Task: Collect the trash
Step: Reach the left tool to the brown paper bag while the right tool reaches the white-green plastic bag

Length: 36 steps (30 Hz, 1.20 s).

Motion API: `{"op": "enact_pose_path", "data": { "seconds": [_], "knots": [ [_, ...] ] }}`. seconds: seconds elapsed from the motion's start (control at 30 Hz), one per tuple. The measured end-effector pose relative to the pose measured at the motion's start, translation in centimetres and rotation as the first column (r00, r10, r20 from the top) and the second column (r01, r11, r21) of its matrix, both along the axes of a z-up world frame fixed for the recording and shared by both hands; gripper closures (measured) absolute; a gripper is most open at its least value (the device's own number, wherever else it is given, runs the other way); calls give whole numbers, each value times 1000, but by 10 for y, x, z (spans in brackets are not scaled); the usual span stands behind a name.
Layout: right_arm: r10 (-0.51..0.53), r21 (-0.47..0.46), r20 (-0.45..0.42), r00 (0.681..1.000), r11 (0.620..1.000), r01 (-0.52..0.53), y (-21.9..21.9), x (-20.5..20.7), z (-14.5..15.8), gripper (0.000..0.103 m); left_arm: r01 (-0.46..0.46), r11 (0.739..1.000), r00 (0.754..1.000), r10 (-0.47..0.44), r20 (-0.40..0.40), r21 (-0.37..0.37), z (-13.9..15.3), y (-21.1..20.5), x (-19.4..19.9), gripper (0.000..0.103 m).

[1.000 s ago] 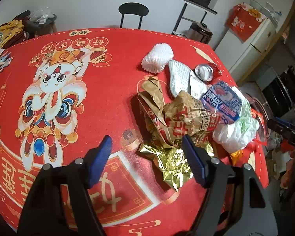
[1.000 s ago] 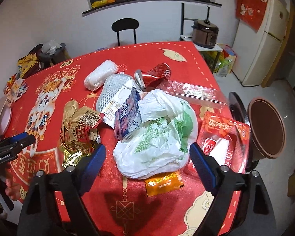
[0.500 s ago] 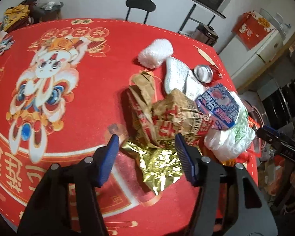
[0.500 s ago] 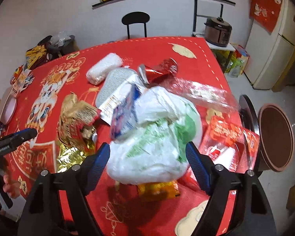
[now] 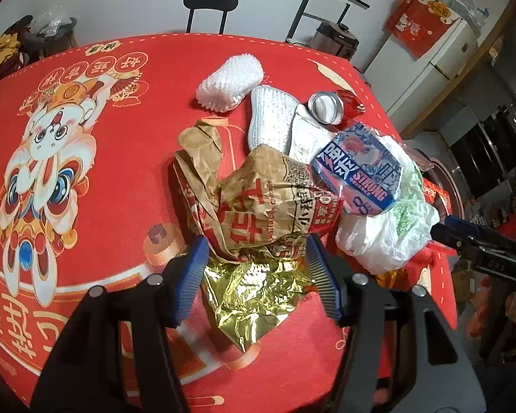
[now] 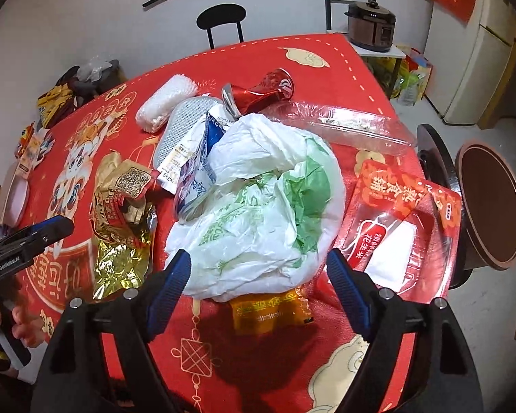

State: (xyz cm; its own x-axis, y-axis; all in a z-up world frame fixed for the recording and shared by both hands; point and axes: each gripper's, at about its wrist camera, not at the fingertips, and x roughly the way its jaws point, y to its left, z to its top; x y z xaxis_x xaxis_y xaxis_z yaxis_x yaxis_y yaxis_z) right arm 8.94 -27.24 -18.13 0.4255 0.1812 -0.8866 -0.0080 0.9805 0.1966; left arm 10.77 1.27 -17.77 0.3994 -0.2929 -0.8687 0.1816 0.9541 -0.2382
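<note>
Since a second before, the left gripper [image 5: 256, 268] had narrowed and come over the gold foil [image 5: 254, 296], which now lay between its open fingers at lower centre under the paper bag [image 5: 268, 203], pads not visibly pressing. The right gripper [image 6: 258, 272] had dropped closer, its fingers wide astride the white plastic bag [image 6: 258, 206] mid-frame, not gripping.

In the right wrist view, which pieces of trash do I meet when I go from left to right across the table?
Gold foil wrapper → brown paper bag with the QR code → blue and white carton → white and green plastic bag → red snack packet.
</note>
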Motion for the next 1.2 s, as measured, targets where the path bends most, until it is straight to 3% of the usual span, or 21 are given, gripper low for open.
{"op": "enact_pose_path", "data": {
  "seconds": [0.13, 0.3, 0.5, 0.63, 0.7, 0.77, 0.93, 1.2],
  "knots": [
    [-2, -61, 54, 999, 998, 5, -10, 12, 14, 23, -12, 1000, 1000, 12, 6, 5, 2, 5, 0, 43],
    [51, -206, 92, 994, 978, -31, -30, 43, 31, 24, -46, 999, 999, 46, 10, 4, 0, 11, 4, 43],
    [67, -134, 61, 996, 989, -58, -30, 46, 28, 26, -54, 998, 999, 54, 2, -23, -5, 9, 6, 38],
    [74, -76, 17, 997, 994, -73, -12, 36, 8, 26, 2, 1000, 1000, -2, 2, -16, -11, -9, 13, 33],
    [60, -51, 5, 998, 997, -60, -8, 33, 3, 26, 37, 999, 999, -37, 14, -7, -14, -20, 19, 27],
    [47, -37, -3, 999, 998, -47, -6, 30, -1, 26, 66, 998, 997, -67, 32, 17, -17, -30, 23, 15],
    [22, -24, -8, 1000, 999, -22, -5, 21, -5, 21, 143, 982, 988, -149, 38, 127, -34, -54, 35, 11],
    [-9, 11, -30, 1000, 1000, 9, -5, 14, -13, 13, 187, 957, 979, -200, 37, 222, -52, -69, 40, 6]
  ]
}}
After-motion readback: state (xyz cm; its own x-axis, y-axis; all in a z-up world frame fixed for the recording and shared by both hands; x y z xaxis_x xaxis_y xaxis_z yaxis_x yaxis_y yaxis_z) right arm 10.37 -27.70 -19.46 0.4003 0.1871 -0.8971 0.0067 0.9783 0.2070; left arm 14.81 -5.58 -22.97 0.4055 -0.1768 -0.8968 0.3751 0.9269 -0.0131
